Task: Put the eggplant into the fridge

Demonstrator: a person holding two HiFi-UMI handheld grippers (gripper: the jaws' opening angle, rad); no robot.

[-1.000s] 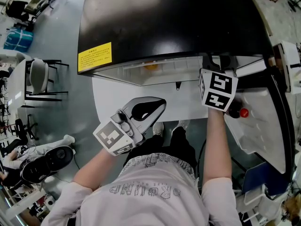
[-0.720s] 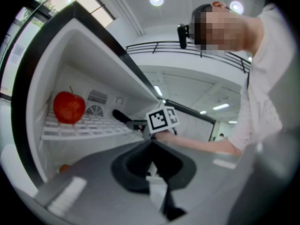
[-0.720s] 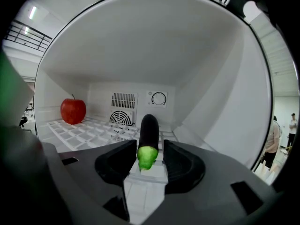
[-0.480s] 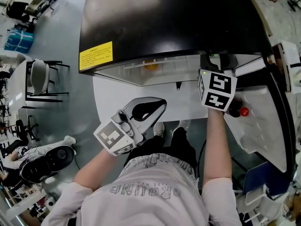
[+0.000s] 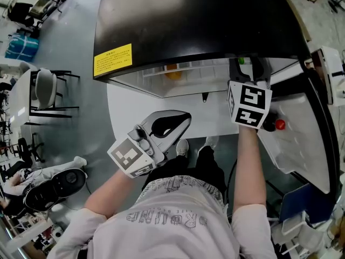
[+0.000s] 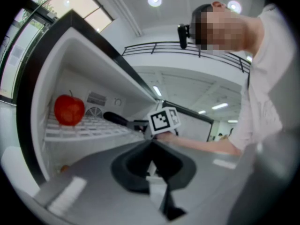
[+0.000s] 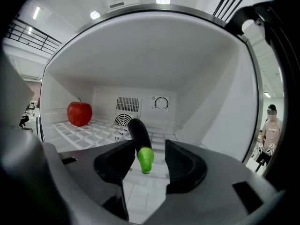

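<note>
The eggplant (image 7: 139, 140), dark with a green stem end, lies on the wire shelf (image 7: 89, 131) inside the open fridge (image 5: 199, 20). My right gripper (image 7: 149, 146) reaches into the fridge. Its jaws have just been opening and stand apart on either side of the stem end without pressing on it. In the head view the right gripper (image 5: 249, 69) is at the fridge mouth. In the left gripper view the eggplant (image 6: 115, 119) shows in front of the right gripper. My left gripper (image 5: 185, 118) hangs outside the fridge, shut and empty.
A red apple (image 7: 79, 114) sits at the shelf's back left, with a fan grille (image 7: 124, 121) and a dial (image 7: 161, 103) on the back wall. An orange fruit (image 5: 172, 73) lies lower down. The open door (image 5: 302, 144) at the right holds a red-capped bottle (image 5: 279, 124).
A green bit of the eggplant's stem now shows between the right gripper's jaws at the fridge mouth. Both hands stay about where they were.
</note>
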